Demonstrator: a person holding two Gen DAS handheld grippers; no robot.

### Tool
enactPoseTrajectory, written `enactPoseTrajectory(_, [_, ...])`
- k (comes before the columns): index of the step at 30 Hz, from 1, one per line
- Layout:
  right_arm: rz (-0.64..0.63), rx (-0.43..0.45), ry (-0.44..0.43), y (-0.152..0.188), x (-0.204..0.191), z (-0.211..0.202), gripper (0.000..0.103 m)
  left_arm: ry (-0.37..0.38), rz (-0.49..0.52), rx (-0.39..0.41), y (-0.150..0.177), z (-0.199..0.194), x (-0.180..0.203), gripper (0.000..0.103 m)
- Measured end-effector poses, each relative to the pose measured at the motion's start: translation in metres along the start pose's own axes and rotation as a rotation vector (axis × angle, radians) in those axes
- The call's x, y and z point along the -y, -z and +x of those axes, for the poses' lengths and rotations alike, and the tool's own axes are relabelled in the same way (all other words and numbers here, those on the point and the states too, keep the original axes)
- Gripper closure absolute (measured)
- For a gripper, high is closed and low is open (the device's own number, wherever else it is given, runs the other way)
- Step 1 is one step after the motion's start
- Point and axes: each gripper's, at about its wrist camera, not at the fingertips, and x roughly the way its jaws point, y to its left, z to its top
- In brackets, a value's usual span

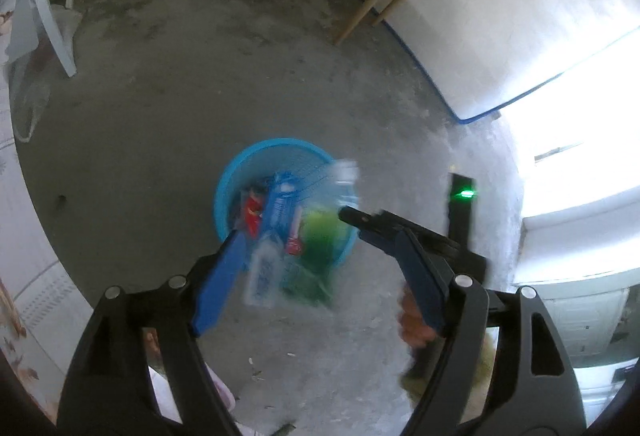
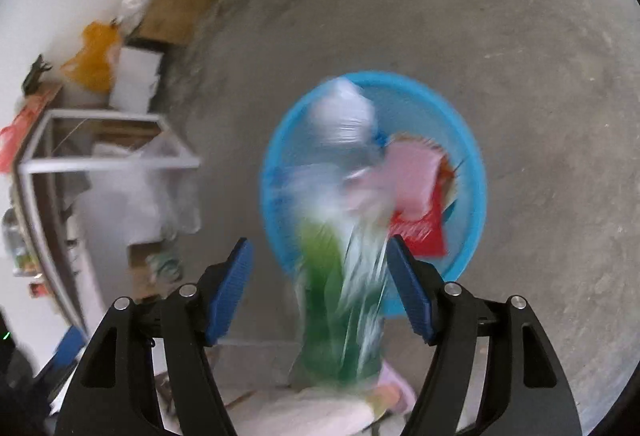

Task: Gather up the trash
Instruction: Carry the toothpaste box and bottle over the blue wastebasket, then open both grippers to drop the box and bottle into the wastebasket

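On a bare concrete floor (image 1: 160,156), both grippers' jaws stand wide above the blue basket (image 2: 472,164); the left gripper (image 1: 320,268) drops a clear bottle (image 1: 266,276), the right gripper (image 2: 320,288) a green-and-clear wrapper (image 2: 336,300). Next: fetching more trash.

There was one blue basket (image 2: 472,172), one clear bottle (image 1: 266,272), one green bag (image 2: 340,312), one red wrapper (image 2: 424,232) and two grippers.

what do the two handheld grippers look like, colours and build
Both match: the left gripper and right gripper each have two black angular plastic arms with triangular cut-outs and round silver pivot pins, ending in flat blue ribbed pads. The left view also shows the right gripper's black body carrying a small green light.
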Motion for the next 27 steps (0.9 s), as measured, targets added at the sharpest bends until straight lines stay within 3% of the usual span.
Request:
enactPoseTrajectory(9, [0.002,0.019,0.046,0.025,0.036,0.021,0.035,0.006,0.057,0.089,0.039,-0.052,-0.015,0.03])
enactPoseTrajectory(15, [-0.03,0.081,0.011,0.055,0.038,-0.017,0.035,0.028,0.082,0.178,0.076,-0.111,-0.025,0.03])
enactPoseTrajectory(21, [-0.064,0.18,-0.059,0.101,0.036,-0.077,0.035,0.006,0.071,0.31,0.146,-0.186,-0.052,0.024])
enactPoseTrajectory(27, [-0.202,0.216,-0.08,0.15,-0.007,-0.118,0.03,-0.18,0.025,0.418,0.232,-0.24,-0.099,0.021])
